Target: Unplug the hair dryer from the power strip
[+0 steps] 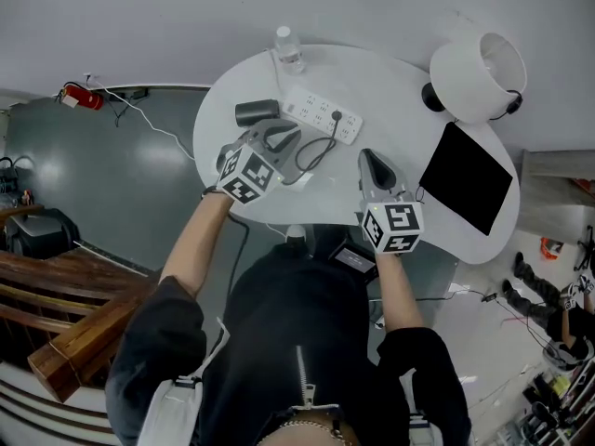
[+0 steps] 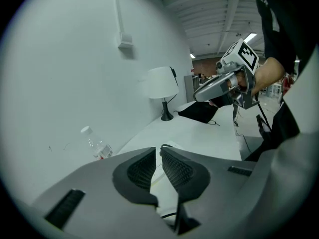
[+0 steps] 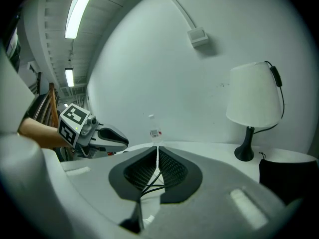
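A white power strip point(image 1: 321, 116) lies on the round white table point(image 1: 400, 91), with a black plug point(image 1: 337, 117) in its right end. The plug's black cord point(image 1: 319, 152) loops toward me. The dark hair dryer point(image 1: 257, 111) lies just left of the strip. My left gripper point(image 1: 282, 137) point(image 2: 158, 148) hovers over the table near the dryer and the cord loop, jaws shut and empty. My right gripper point(image 1: 369, 158) point(image 3: 157, 148) hangs right of the cord, below the strip's plug end. Its jaws are together with nothing held; the cord shows on the table through the slit.
A clear water bottle point(image 1: 288, 49) point(image 3: 154, 131) stands at the table's far edge. A white lamp point(image 1: 477, 74) point(image 3: 254, 96) and a flat black pad point(image 1: 465, 177) are on the right. A red extinguisher point(image 1: 82, 97) lies on the floor at the left.
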`<action>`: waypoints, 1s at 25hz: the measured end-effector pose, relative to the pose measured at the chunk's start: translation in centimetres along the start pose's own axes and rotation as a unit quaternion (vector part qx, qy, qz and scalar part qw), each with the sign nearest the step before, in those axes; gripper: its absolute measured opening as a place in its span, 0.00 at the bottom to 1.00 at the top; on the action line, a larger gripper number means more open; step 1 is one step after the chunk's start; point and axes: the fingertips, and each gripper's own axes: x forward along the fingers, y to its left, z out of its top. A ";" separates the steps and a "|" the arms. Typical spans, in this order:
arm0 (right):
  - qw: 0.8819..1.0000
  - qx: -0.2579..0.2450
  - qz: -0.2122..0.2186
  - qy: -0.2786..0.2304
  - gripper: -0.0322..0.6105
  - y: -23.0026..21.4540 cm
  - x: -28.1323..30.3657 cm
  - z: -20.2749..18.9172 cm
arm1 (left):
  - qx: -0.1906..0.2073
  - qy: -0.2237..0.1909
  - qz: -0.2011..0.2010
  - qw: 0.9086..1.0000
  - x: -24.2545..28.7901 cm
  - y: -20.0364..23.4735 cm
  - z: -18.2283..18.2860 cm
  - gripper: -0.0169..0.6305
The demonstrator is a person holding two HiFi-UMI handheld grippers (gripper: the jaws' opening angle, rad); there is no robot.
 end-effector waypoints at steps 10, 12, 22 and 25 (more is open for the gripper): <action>1.000 0.014 0.010 0.007 0.06 -1.4 2.3 -0.5 | 0.131 0.062 -0.084 0.986 3.9 0.2 -1.1 0.34; 1.000 0.017 0.011 0.009 0.06 -1.7 2.7 -0.7 | 0.161 0.072 -0.102 0.979 4.8 0.1 -1.4 0.42; 0.999 0.022 0.010 0.021 0.06 -2.7 4.1 -2.2 | 0.247 0.124 -0.152 0.949 8.1 0.6 -2.9 0.55; 0.999 0.017 0.010 0.028 0.06 -2.9 4.5 -2.8 | 0.256 0.133 -0.170 0.942 9.3 0.5 -3.2 0.57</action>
